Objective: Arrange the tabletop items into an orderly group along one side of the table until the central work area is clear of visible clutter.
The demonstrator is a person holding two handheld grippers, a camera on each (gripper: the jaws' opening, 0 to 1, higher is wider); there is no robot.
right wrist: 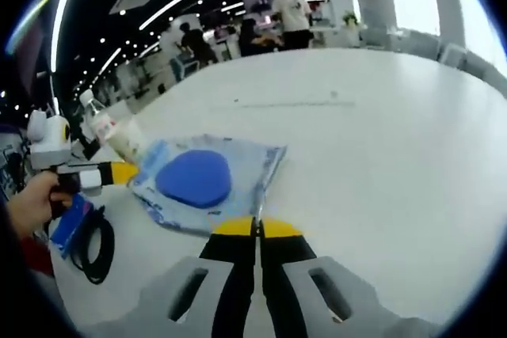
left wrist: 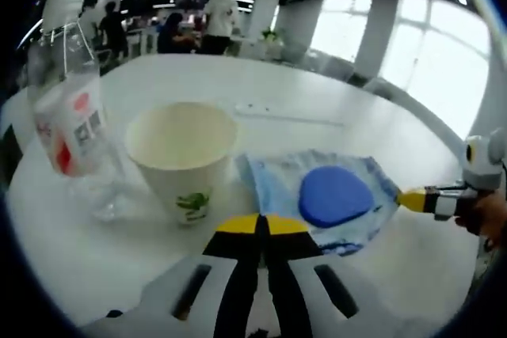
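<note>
In the left gripper view, the left tool [left wrist: 264, 225] hung low over the white tabletop [left wrist: 380, 128] with its yellow-tipped jaws clenched together and nothing between them. Just beyond it sat a cream paper cup with a green mark [left wrist: 184, 159], and to the cup's left, close beside it, a clear plastic water bottle with a red-and-white label [left wrist: 70, 104]. To the cup's right lay a flat light-blue plastic packet with a darker blue rounded pad on it [left wrist: 333, 195], its near-left corner close to the cup. The right tool [left wrist: 413, 199] reached in from the right, its yellow tip at the packet's edge.

In the right gripper view that tool [right wrist: 256, 228] was likewise clenched, empty, its tips at the packet's near edge [right wrist: 206, 180]; whether they touched it could not be told.

By my judgement the task was well advanced: bottle, cup and packet already formed a loose row. Squaring the packet in line seemed to be what remained.
</note>
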